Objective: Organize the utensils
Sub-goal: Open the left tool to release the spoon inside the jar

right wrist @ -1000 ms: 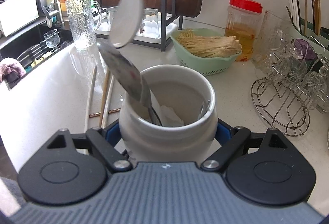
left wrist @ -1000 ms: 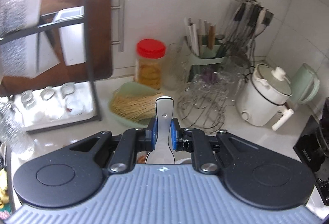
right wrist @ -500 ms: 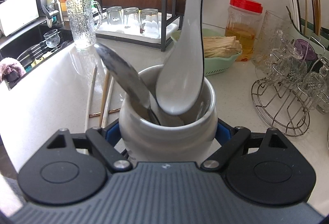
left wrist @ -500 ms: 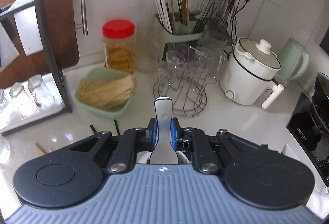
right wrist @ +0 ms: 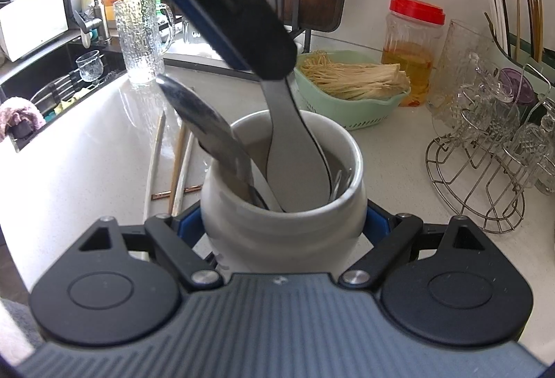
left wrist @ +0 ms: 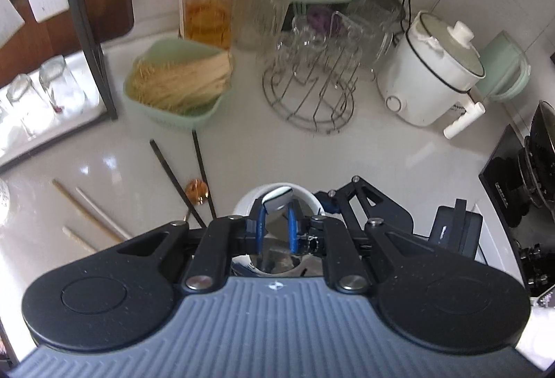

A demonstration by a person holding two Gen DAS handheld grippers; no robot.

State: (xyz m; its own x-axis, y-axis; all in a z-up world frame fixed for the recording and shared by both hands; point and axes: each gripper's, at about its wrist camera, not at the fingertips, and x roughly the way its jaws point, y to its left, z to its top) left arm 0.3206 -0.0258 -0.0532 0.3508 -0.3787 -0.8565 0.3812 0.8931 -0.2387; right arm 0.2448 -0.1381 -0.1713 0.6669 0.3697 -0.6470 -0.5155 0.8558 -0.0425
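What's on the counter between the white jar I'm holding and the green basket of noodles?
In the left wrist view, two dark chopsticks and a small brown spoon lie on the counter between the white jar and the green basket.

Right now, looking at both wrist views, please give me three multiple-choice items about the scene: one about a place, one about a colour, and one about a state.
1. Where is the bowl of the white spoon?
A. Inside the white jar
B. On the counter beside the chopsticks
C. In the green basket

2. What colour is the lid of the plastic jar near the wall?
A. Blue
B. Red
C. Yellow

3. What is the state of the right claw?
A. Open and empty
B. Shut on a glass
C. Shut on the white jar

Answers:
1. A: the spoon's bowl sits below the jar rim, beside a metal spoon, while the left claw grips its handle.
2. B: the lid is clearly red.
3. C: the blue pads press on both sides of the jar.
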